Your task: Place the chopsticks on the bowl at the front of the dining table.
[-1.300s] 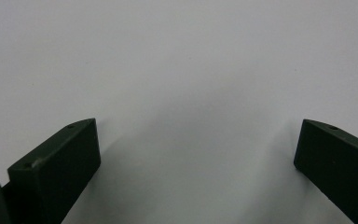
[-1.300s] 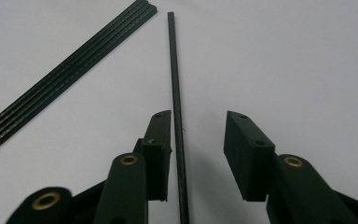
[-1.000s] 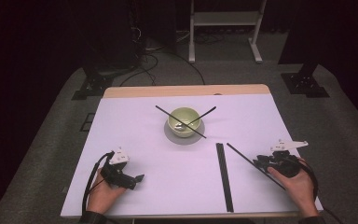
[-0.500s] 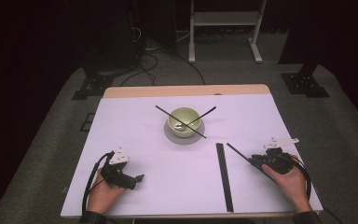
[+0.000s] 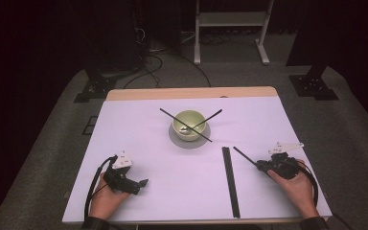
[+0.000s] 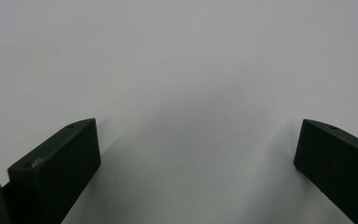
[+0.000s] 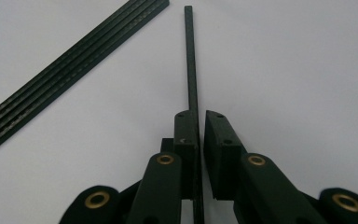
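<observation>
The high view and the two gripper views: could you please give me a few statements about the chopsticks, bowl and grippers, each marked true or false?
1. The green bowl sits on a grey saucer. True.
2. Two chopsticks rest crossed over the bowl. True.
3. The left gripper holds a chopstick. False: its jaws stand wide apart over bare table, nothing between them.
4. A single chopstick lies between the right gripper's jaws. True: they have just been closing, with a slight gap at one side.
5. The bundle of chopsticks lies inside the bowl. False: it lies flat on the white table, left of the right gripper.
</observation>
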`<action>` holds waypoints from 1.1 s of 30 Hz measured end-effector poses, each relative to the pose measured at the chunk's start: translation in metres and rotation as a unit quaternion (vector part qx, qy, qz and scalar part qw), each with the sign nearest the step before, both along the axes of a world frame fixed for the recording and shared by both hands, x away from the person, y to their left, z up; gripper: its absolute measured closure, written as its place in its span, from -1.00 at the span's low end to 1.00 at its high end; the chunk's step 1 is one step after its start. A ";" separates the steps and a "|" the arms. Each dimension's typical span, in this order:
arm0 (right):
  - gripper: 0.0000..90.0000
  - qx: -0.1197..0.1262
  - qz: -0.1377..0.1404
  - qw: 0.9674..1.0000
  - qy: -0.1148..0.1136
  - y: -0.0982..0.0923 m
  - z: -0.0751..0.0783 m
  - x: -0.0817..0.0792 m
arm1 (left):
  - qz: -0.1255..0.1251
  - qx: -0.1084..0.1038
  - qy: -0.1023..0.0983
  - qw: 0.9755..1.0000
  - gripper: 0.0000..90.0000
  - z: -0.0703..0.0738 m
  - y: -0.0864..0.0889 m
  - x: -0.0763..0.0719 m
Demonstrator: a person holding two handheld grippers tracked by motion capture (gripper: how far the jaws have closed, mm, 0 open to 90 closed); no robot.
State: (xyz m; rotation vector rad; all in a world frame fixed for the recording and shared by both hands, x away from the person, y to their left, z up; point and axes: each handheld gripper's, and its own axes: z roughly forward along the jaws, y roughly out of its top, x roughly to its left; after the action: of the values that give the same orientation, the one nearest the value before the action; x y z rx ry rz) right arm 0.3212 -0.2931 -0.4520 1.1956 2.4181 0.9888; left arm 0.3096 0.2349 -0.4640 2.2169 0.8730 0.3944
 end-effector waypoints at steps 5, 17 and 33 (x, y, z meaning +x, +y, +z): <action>0.88 0.000 -0.004 1.000 -0.001 0.001 -0.001 -0.001 | 0.000 0.000 0.000 1.000 -1.00 0.000 0.000 0.000; 0.90 0.010 -0.006 1.000 0.001 -0.002 -0.001 0.000 | 0.000 0.000 0.000 1.000 -1.00 0.000 0.000 0.000; 0.90 0.022 -0.012 1.000 -0.004 -0.004 0.009 -0.001 | 0.000 0.000 0.000 1.000 -1.00 0.000 0.000 0.000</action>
State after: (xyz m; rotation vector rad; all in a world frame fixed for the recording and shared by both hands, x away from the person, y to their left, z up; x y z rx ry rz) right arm 0.3200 -0.2967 -0.4435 1.2312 2.3818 1.0412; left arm 0.3096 0.2349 -0.4640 2.2167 0.8735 0.3940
